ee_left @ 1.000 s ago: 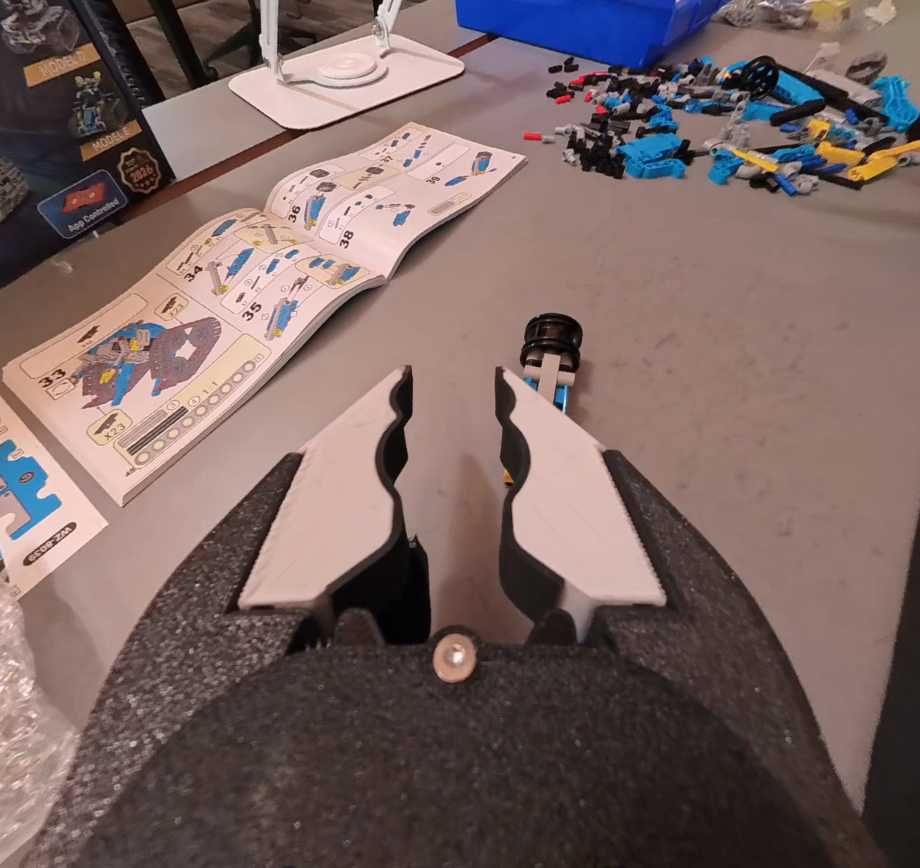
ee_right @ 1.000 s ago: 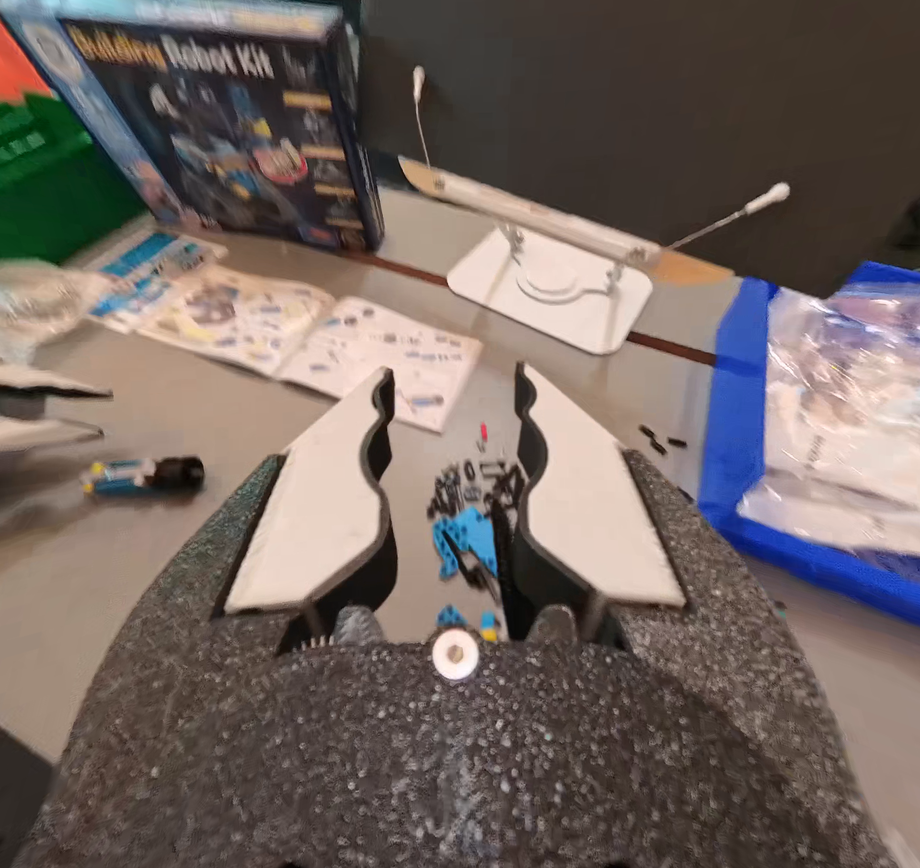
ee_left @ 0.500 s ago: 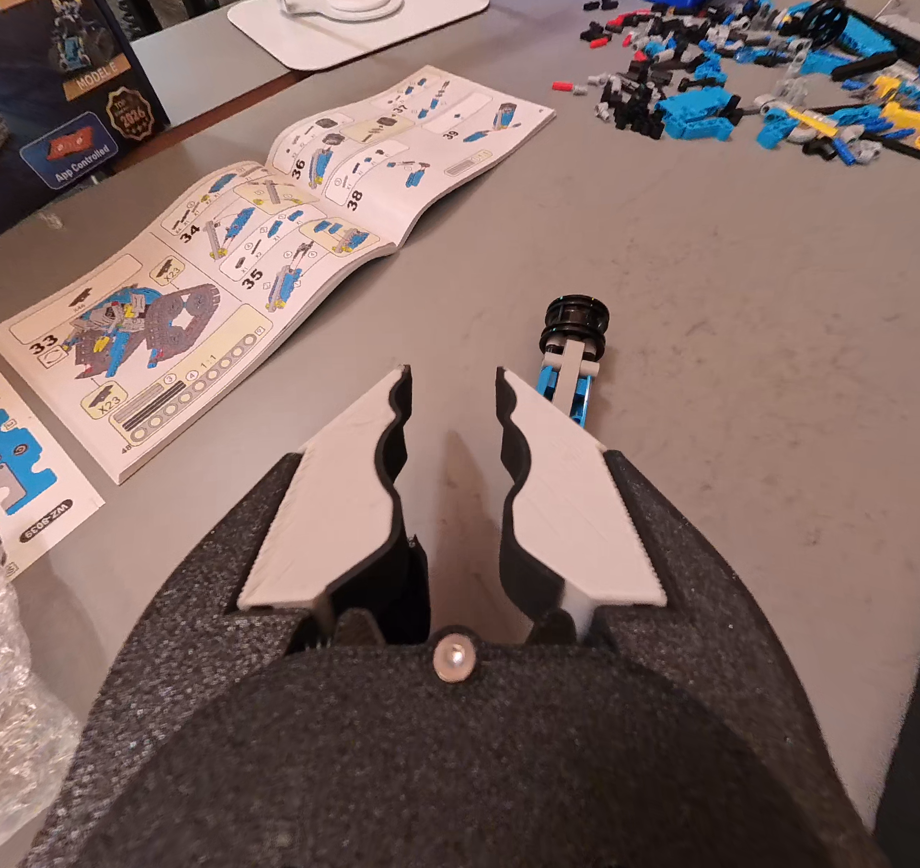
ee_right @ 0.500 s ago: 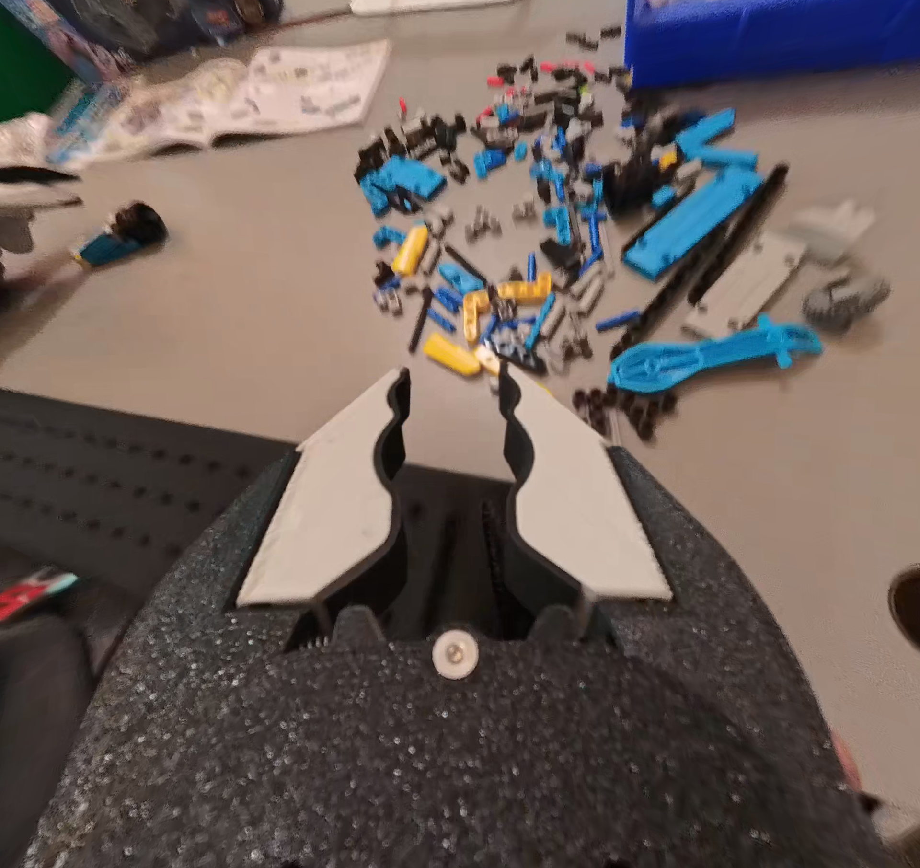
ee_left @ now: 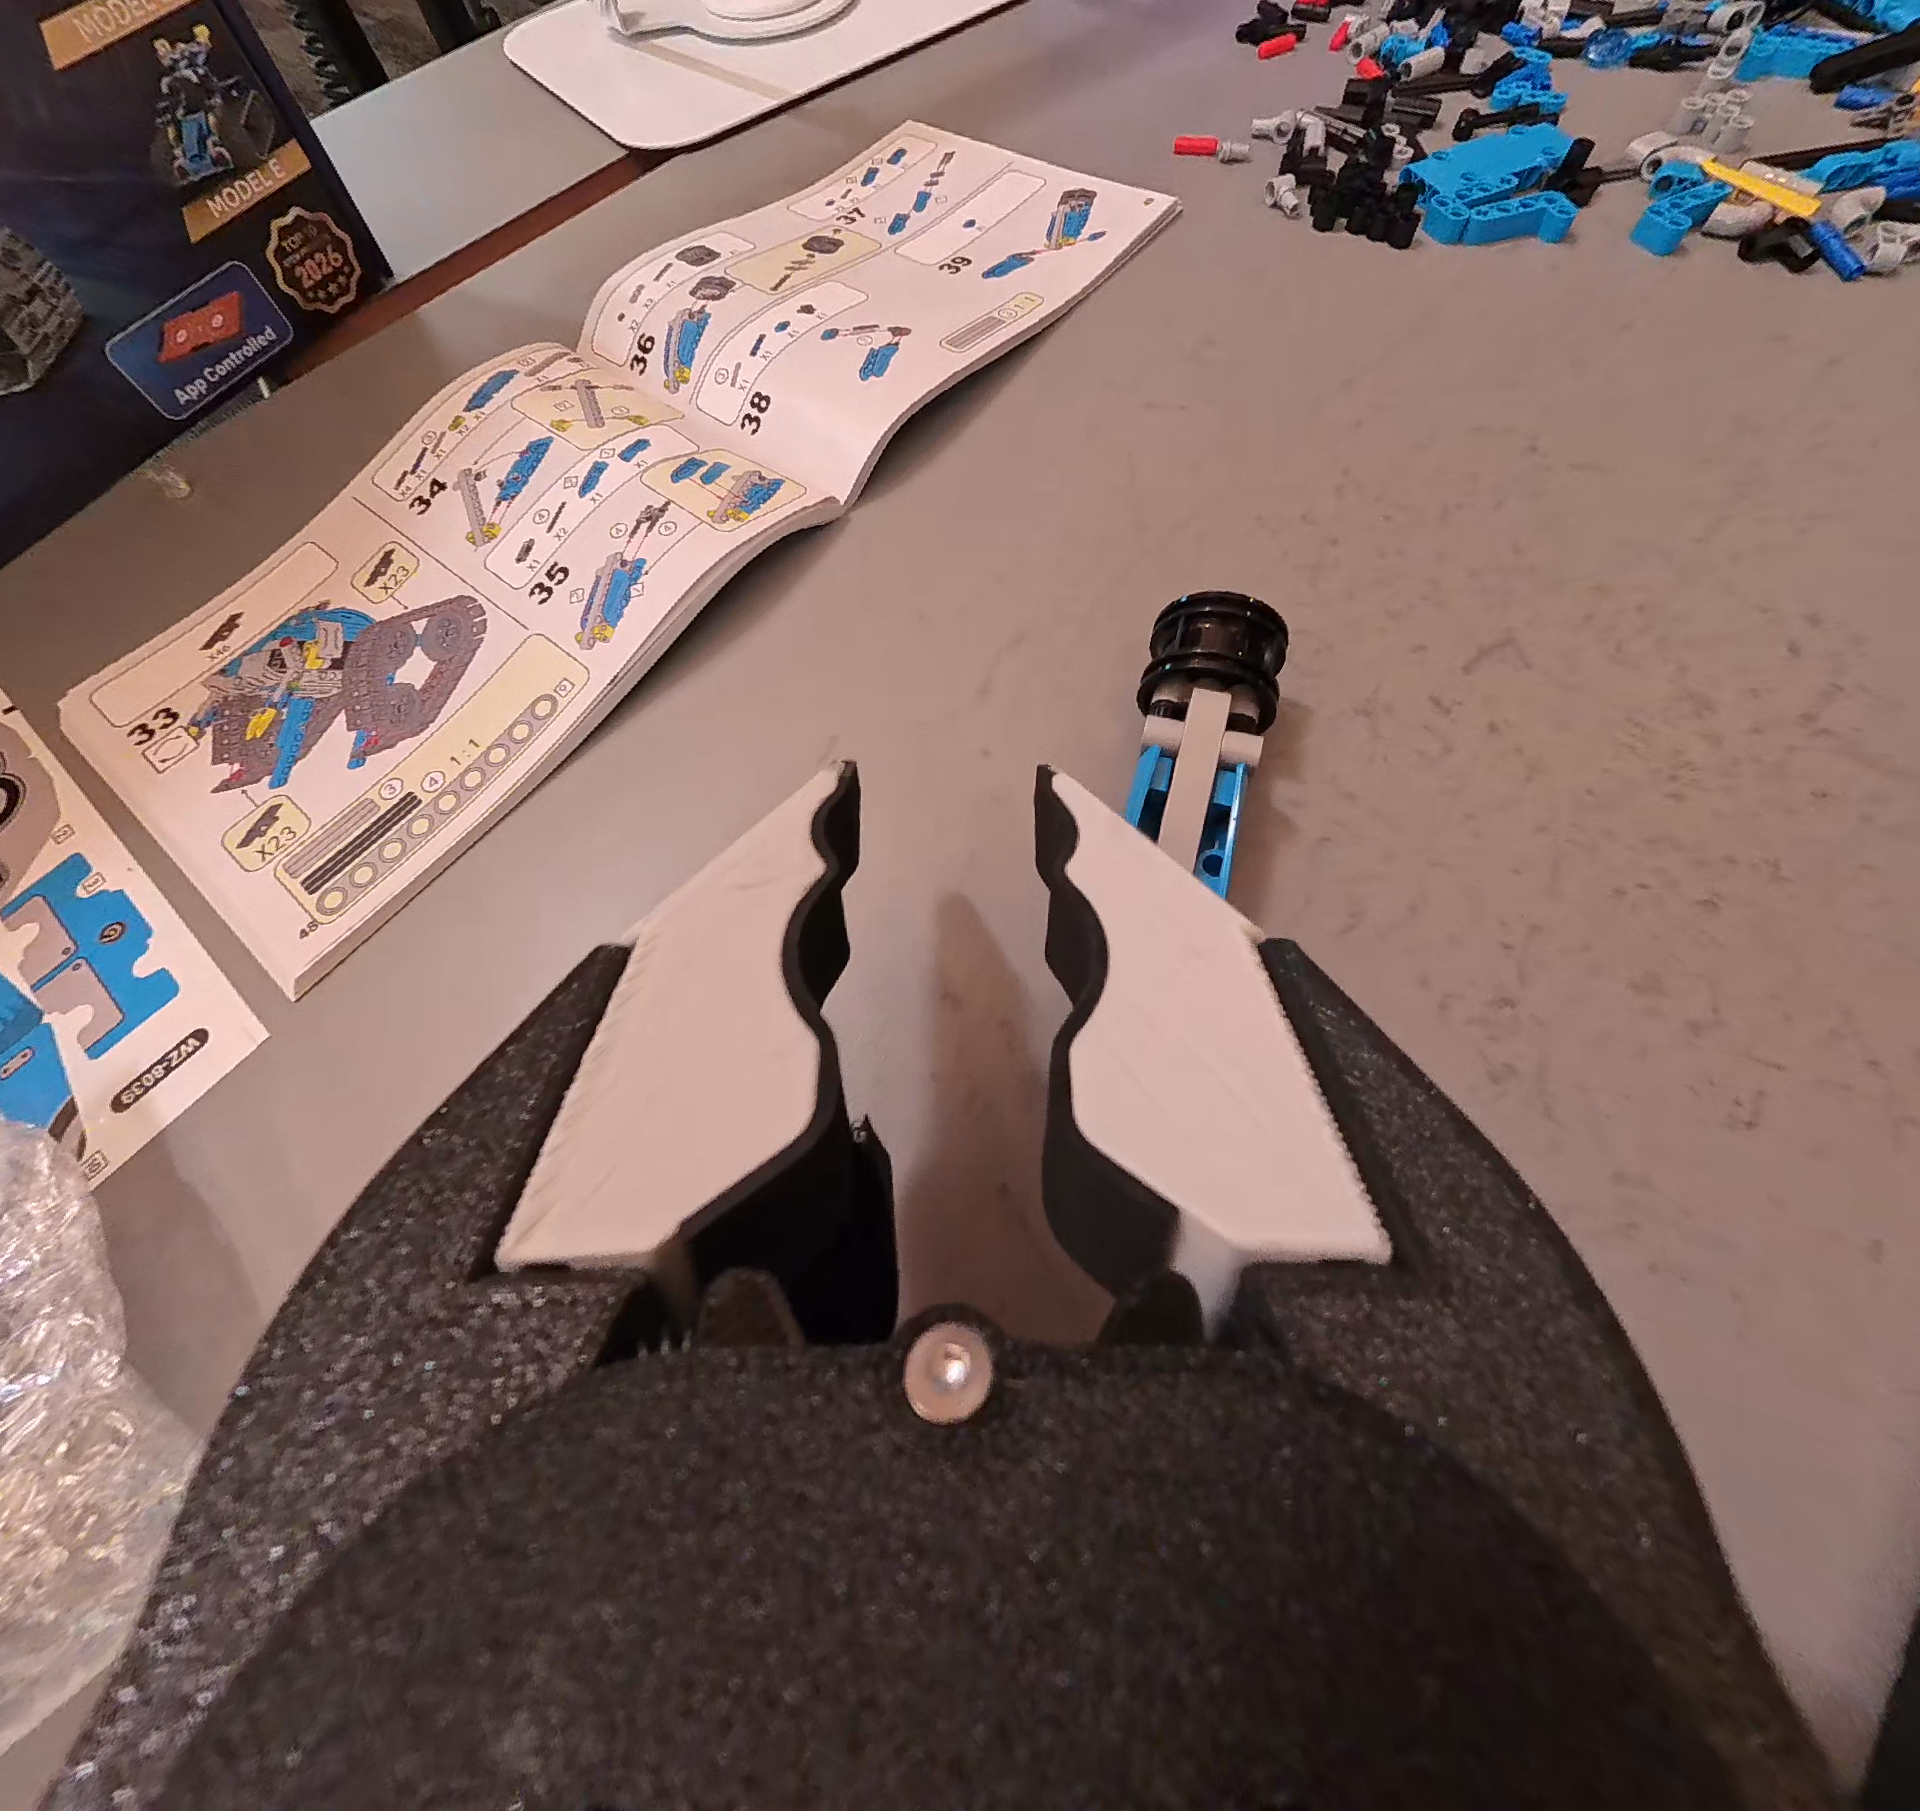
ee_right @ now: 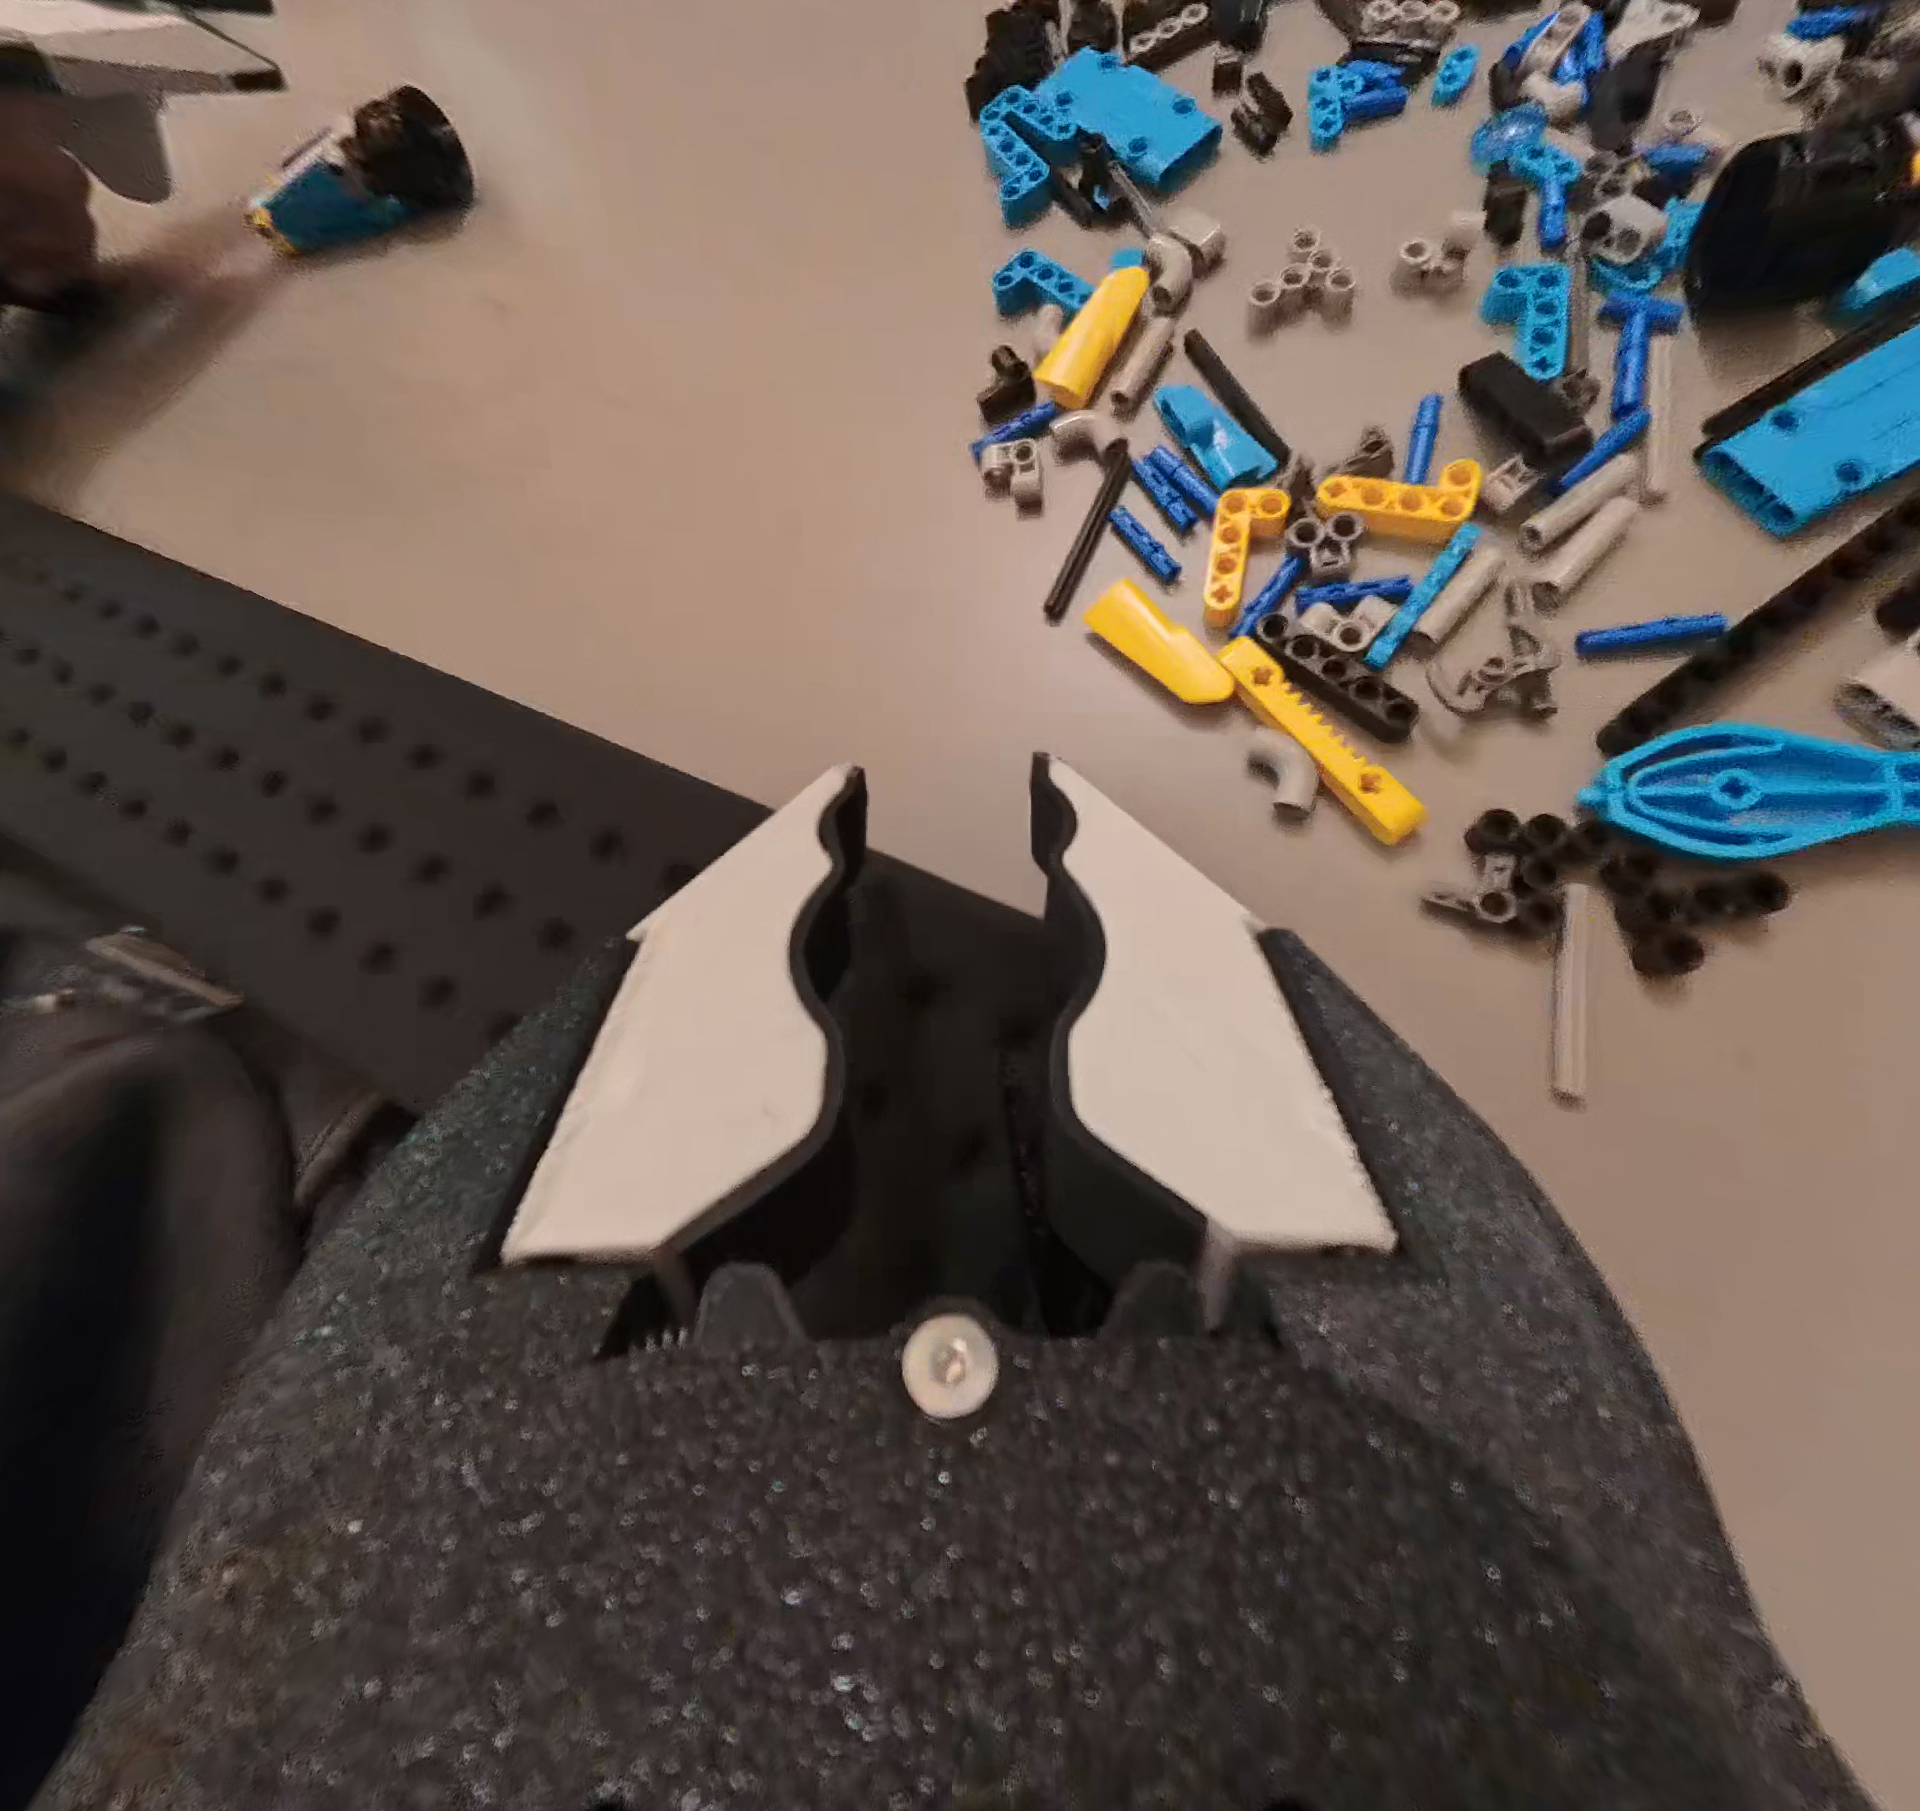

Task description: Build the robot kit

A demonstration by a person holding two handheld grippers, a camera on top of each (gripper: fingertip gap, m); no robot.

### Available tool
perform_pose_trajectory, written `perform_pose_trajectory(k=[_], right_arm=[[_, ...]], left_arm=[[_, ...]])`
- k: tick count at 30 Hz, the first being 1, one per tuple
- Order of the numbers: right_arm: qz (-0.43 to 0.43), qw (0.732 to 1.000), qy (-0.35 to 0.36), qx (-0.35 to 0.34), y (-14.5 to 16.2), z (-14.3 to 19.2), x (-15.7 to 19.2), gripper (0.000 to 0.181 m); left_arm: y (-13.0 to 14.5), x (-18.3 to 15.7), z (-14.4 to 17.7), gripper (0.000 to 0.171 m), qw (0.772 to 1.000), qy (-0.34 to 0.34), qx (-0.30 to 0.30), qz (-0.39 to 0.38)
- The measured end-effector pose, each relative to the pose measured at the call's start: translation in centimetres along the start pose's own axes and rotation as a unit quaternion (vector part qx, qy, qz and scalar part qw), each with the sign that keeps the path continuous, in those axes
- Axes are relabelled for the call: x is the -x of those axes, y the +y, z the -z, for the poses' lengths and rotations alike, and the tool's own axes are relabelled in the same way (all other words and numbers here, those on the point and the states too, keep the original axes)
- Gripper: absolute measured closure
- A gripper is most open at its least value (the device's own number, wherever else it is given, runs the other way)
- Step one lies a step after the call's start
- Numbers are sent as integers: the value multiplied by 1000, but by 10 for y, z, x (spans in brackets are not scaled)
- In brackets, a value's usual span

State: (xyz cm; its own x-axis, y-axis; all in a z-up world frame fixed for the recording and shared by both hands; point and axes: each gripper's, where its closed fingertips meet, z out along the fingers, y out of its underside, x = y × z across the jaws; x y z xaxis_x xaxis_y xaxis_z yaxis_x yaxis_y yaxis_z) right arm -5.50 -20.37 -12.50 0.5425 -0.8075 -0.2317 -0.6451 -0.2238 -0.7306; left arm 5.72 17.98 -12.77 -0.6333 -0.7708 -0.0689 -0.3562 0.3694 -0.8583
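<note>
A small built piece (ee_left: 1205, 722), a blue and grey beam with a black wheel at its far end, lies on the grey table. My left gripper (ee_left: 945, 785) is open and empty; its right finger hides the piece's near end. The piece also shows in the right wrist view (ee_right: 358, 172), next to the left gripper's fingers (ee_right: 125, 57). My right gripper (ee_right: 945, 779) is open and empty, over the table's near edge, with a pile of loose blue, yellow, black and grey parts (ee_right: 1351, 473) ahead to its right. The same pile shows in the left wrist view (ee_left: 1558, 109).
An open instruction booklet (ee_left: 582, 535) lies left of the built piece, with a sticker sheet (ee_left: 73, 972) and crinkled clear plastic (ee_left: 52, 1346) nearer. A white stand base (ee_left: 769, 26) and a dark kit box (ee_left: 156, 151) stand behind. A black perforated panel (ee_right: 312, 805) borders the table's near edge. My right fingertips sit around 40 cm from my left ones. The small built piece (ee_left: 1205, 722) sits 4 cm or so from the ends of my left fingers.
The right gripper swung down and right from facing the box and stand, then moved in closer to the parts pile. The left gripper drew back a little, showing more of the built piece.
</note>
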Motion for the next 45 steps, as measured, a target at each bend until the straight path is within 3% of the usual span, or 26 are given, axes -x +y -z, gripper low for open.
perform_pose_trajectory(k=[3,9,13,18,28,34,37,41,45], right_arm=[[22,999,47,17,-4,-2,-20,150],[51,996,62,35,-25,-31,-43,150],[73,996,42,41,-46,-53,-52,154],[67,996,14,55,-48,-72,-65,157],[83,994,4,65,-47,-75,-68,181],[100,994,18,52,-55,-65,-63,181],[89,993,35,65,-54,-69,-68,159],[103,990,51,83,-47,-76,-74,160],[85,993,24,77,-46,-79,-71,173]], left_arm=[[-1,0,2,138,1000,-5,-5,-4],[0,1,1,138,1000,0,-2,7],[0,2,1,138,1000,3,-1,13],[2,3,-1,138,1000,6,6,21],[1,3,-1,138,999,11,4,29],[3,1,-2,138,1000,10,10,17],[4,-1,-3,138,1000,8,14,7],[5,-4,-3,138,1000,3,17,-9],[6,-5,-4,138,1000,0,22,-18]])
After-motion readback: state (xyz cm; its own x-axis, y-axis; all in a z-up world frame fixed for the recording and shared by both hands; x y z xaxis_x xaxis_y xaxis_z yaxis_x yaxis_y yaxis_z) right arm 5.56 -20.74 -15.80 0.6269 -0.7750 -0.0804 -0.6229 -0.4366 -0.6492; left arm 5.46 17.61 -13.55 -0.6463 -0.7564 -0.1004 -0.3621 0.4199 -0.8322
